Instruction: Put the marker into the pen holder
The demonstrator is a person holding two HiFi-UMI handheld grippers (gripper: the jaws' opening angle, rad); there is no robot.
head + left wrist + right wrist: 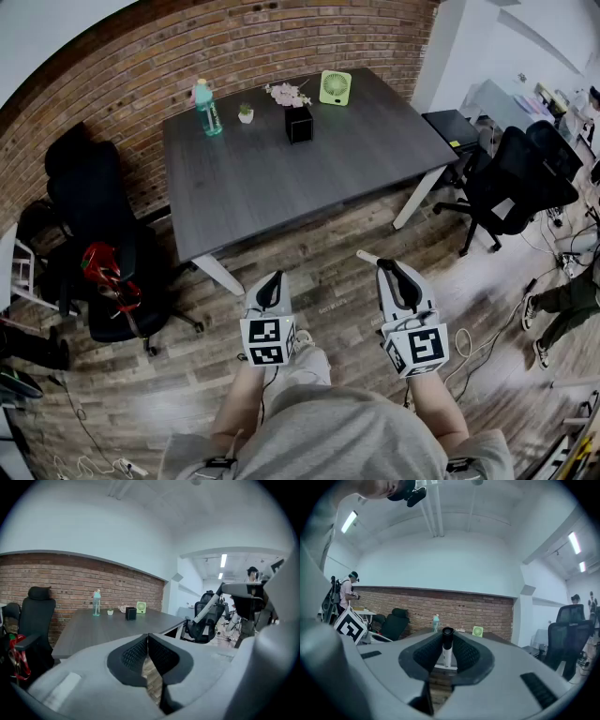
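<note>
Marker (447,652): white barrel, black cap, clamped upright between the jaws of the right hand-held gripper (447,639). In the head view its white end (367,255) sticks out past the gripper's (392,270) tip, over the wooden floor (328,281), well short of the tabletop (309,169).

Left hand-held gripper (148,641): jaws closed together, nothing between them. Held low beside the right one, also over the floor (271,286).

Pen holder (299,123): black, square, standing on the far part of the tabletop, well apart from both grippers; in the left gripper view it shows at (131,613).

Near it along the far edge:
- green fan (335,87) to its right
- pink flowers (287,94) just behind
- small potted plant (246,113) and teal bottle (205,107) to its left

Brick wall (234,47) behind the table. Black office chair (511,183) off to the right.
</note>
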